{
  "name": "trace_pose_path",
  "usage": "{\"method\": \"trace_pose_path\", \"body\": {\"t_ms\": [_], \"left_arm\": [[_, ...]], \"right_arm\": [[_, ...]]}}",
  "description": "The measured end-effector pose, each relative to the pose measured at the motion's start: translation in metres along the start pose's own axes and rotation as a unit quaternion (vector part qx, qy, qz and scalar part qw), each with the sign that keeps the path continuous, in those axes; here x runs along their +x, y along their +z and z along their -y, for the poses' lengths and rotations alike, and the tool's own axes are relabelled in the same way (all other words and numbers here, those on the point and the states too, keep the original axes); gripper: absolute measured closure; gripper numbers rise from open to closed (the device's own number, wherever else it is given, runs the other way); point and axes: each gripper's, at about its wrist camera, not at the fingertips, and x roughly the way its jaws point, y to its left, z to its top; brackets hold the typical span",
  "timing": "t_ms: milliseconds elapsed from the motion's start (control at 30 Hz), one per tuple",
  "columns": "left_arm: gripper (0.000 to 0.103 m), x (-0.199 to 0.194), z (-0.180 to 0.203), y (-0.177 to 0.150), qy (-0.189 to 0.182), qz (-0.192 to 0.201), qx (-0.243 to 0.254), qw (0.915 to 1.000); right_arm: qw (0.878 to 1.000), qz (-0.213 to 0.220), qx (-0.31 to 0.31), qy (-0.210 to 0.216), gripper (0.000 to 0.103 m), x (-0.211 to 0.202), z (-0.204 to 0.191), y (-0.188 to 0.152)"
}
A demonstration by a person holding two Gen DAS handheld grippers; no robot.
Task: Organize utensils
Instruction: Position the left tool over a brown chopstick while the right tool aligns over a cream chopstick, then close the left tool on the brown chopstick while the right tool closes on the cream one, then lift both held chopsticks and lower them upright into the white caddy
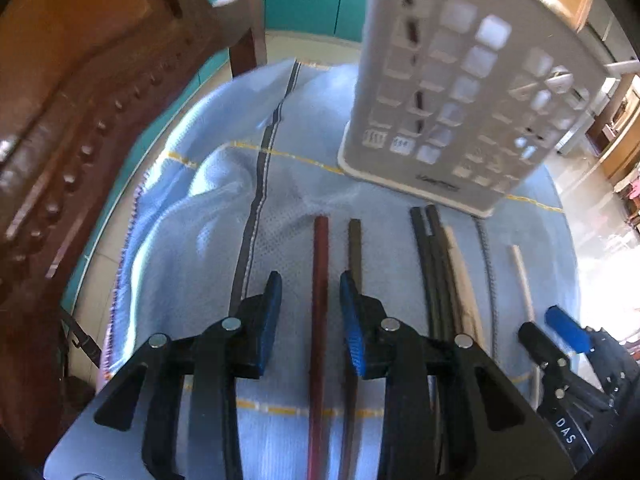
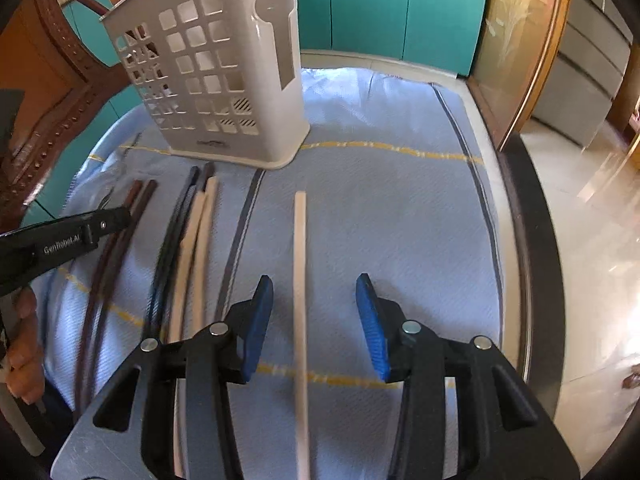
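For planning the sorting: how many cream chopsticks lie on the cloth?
3. A cream pair beside the black pair; one cream chopstick between the fingers of the right hand-held gripper. The holder may hide more.

Teal cabinet doors (image 2: 400,8) far; carved wooden chair (image 1: 80,120) left; glossy pale floor (image 2: 592,208) right, sunlit.

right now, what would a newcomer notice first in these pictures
The tall white perforated utensil holder stands upright at the far end of a light blue cloth. In front of it chopsticks lie in a row: a reddish-brown chopstick between the open fingers of the left tool, and a lone cream chopstick between those of the right tool.
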Motion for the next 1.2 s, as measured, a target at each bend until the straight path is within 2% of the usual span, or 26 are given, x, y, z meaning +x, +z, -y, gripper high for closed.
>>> {"method": "trace_pose_path", "body": {"t_ms": [133,200,233,267,300,367,433,533,733,933,1033,1200], "left_arm": [[0.072,-0.001,0.005,-0.002,0.019,0.001,0.012,0.9997],[0.072,-0.002,0.009,-0.003,0.028,-0.001,0.02,0.9994],[0.073,-0.002,0.011,-0.004,0.028,-0.004,0.021,0.9994],[0.078,-0.003,0.012,-0.005,0.027,-0.007,0.023,0.9994],[0.08,-0.004,0.014,-0.006,0.025,-0.01,0.028,0.9992],[0.094,-0.006,0.02,-0.009,0.023,-0.012,0.035,0.999],[0.095,-0.008,0.022,-0.012,0.023,-0.009,0.04,0.9989],[0.096,-0.018,0.018,-0.015,-0.007,0.002,0.019,0.9998],[0.096,-0.082,0.011,-0.018,-0.038,0.08,0.019,0.9959],[0.096,-0.167,0.006,-0.022,-0.073,0.169,0.028,0.9825],[0.096,-0.208,0.006,-0.012,-0.083,0.217,0.036,0.972],[0.096,-0.269,0.004,0.037,-0.109,0.296,0.03,0.9486]], "right_arm": [[1.0,0.003,-0.014,-0.015,0.062,0.008,-0.004,0.009],[1.0,0.0,-0.019,-0.005,0.076,0.008,-0.007,0.01],[1.0,-0.003,-0.023,-0.001,0.088,0.007,-0.009,0.009],[0.999,-0.007,-0.031,0.005,0.096,0.007,-0.012,0.009],[0.999,-0.008,-0.034,0.008,0.096,0.006,-0.014,0.008],[0.999,-0.005,-0.039,0.019,0.097,0.005,-0.015,0.005],[0.999,-0.001,-0.031,0.033,0.097,0.003,-0.013,0.004],[0.998,0.028,-0.017,0.049,0.097,-0.012,-0.007,0.006],[0.985,0.131,0.001,0.112,0.097,-0.086,0.007,0.012],[0.965,0.208,-0.007,0.158,0.097,-0.156,0.013,0.018],[0.955,0.243,-0.007,0.169,0.097,-0.188,0.015,0.035],[0.934,0.307,0.02,0.183,0.097,-0.23,0.021,0.088]]}}
